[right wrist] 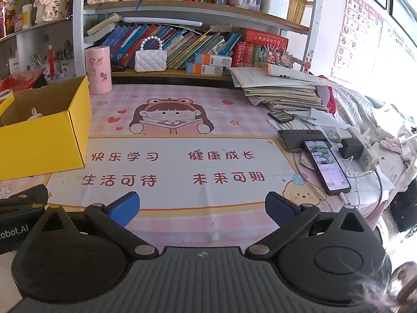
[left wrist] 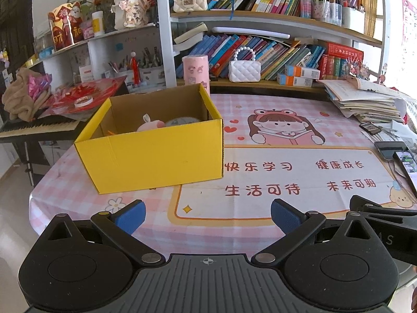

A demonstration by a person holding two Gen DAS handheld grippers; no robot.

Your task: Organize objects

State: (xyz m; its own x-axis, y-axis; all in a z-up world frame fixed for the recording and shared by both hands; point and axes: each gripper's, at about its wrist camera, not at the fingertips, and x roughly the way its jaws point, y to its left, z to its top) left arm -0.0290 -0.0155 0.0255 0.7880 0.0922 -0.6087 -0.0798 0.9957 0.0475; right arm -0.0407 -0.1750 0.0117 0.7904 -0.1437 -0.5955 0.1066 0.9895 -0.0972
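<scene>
A yellow cardboard box [left wrist: 156, 154] stands open on the left of the pink table mat [left wrist: 299, 177]. Inside it I see a pink bunny toy [left wrist: 151, 125] and a round grey item [left wrist: 182, 122]; the rest of its inside is hidden by the front wall. My left gripper [left wrist: 208, 215] is open and empty, above the table's near edge, in front of the box. My right gripper [right wrist: 202, 210] is open and empty above the mat [right wrist: 182, 172], to the right of the box [right wrist: 47, 133]. The right gripper's body shows at the left wrist view's right edge [left wrist: 383, 221].
A pink cylinder [right wrist: 99, 70] stands behind the box. A white quilted purse [right wrist: 150, 60] sits on the shelf ledge. A stack of books and papers [right wrist: 284, 91], phones [right wrist: 327, 168] and chargers [right wrist: 350, 147] fill the table's right side. A keyboard [left wrist: 39, 126] is left of the table.
</scene>
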